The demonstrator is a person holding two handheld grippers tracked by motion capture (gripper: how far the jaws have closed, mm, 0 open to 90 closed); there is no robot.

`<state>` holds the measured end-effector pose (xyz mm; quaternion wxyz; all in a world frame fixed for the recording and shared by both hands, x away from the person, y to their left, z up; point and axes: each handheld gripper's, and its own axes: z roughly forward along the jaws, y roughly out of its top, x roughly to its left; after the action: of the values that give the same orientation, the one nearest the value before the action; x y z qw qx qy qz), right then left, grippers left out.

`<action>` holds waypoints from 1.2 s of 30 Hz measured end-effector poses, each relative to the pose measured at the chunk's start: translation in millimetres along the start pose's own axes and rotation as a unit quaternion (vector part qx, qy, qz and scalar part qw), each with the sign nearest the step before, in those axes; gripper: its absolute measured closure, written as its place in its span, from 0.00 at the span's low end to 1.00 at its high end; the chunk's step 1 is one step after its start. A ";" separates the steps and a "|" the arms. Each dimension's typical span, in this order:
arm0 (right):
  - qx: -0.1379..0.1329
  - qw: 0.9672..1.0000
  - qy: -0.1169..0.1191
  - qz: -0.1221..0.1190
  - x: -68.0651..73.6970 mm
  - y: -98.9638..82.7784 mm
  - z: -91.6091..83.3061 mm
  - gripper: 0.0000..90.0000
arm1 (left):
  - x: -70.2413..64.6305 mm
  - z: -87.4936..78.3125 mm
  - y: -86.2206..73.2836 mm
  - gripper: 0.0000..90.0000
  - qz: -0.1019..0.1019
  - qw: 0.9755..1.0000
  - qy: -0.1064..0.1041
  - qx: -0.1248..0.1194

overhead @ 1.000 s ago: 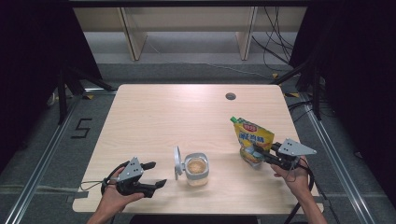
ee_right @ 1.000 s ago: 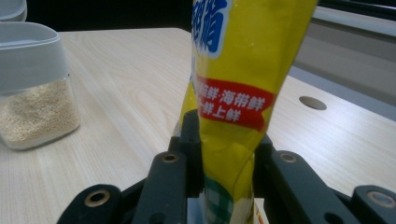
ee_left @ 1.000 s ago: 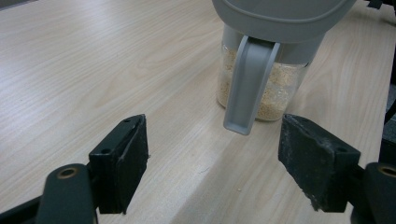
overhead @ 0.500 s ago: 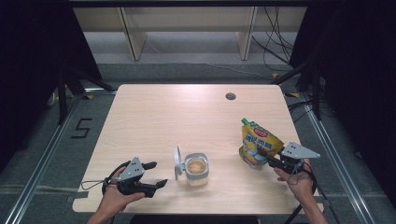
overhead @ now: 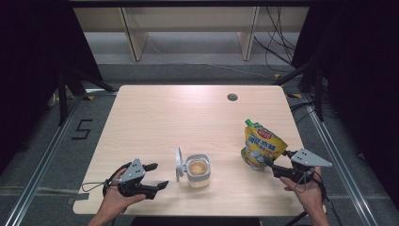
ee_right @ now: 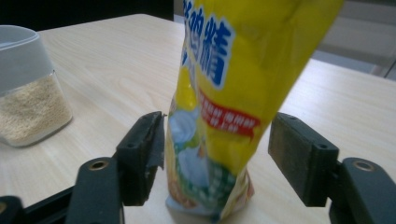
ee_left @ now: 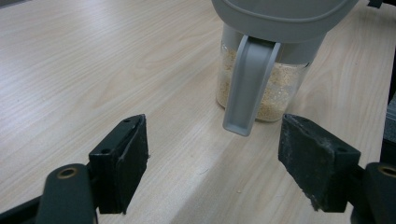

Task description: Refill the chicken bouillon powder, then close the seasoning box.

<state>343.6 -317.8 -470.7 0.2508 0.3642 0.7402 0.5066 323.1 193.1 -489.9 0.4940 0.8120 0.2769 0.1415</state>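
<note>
A yellow seasoning pouch (overhead: 261, 146) with a green cap stands upright at the table's near right. My right gripper (overhead: 269, 165) is open around its lower part. In the right gripper view the pouch (ee_right: 229, 93) stands between the jaws of the right gripper (ee_right: 217, 154), close to the left jaw and apart from the right one. A clear jar (overhead: 198, 170) of pale granules sits at the near middle, its grey hinged lid (overhead: 179, 164) flipped up on the left. My left gripper (overhead: 157, 175) is open just left of the jar (ee_left: 271, 88), and the left gripper (ee_left: 212, 168) holds nothing.
The wooden table (overhead: 188, 113) has a round cable hole (overhead: 232, 97) at the back right. Its near edge runs just under both hands. Shelf legs and cables stand on the floor beyond the far edge.
The pouch came down and toward the near right, from tilted in the air to standing on the table. The right gripper's jaws now stand apart around it. The left gripper stayed put.
</note>
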 end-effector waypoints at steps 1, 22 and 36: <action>0.001 1.000 -0.001 -0.002 0.8 -0.9 -1.6 0.40 | -1.1 0.7 -0.1 0.27 -0.006 1.000 -0.001 -0.005; 0.075 0.996 -0.042 -0.006 22.8 -10.9 -31.0 0.32 | -0.6 -0.1 0.6 0.27 -0.003 1.000 -0.004 -0.006; 0.092 0.995 -0.032 -0.025 29.6 -16.2 -30.3 0.32 | -4.3 -11.7 13.6 0.56 -0.037 0.998 -0.022 -0.037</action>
<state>298.5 -315.1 -475.0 0.2524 0.3825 0.7842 0.4184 317.9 194.1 -472.2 0.5349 0.7850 0.2902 0.1158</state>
